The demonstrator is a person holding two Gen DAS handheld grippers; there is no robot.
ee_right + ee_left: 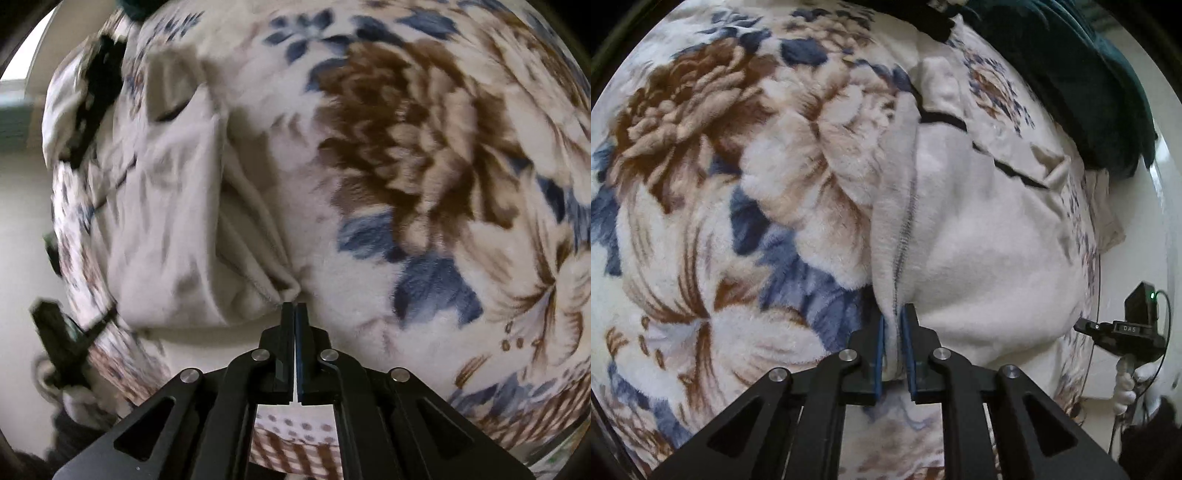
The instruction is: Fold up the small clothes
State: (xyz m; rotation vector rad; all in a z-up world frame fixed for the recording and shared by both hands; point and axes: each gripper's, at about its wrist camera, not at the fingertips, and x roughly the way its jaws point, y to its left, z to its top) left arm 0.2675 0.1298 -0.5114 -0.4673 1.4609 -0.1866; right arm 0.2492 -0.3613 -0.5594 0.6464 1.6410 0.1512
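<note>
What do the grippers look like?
Both are black. The left gripper has two straight fingers lined with blue pads, on angled black arms with cut-out holes and round silver bolts. The right gripper has the same shape; blue shows on one finger. Seen from the left, it carries a black box with a small green light, white lettering, a thin cable and a white grip.

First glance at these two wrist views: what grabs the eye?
The big floral blanket, brown and blue blooms, fills both views. On it lies a cream garment; the left gripper pinches its stitched edge. The right gripper is shut at the garment's corner, though whether it holds cloth is unclear.
</note>
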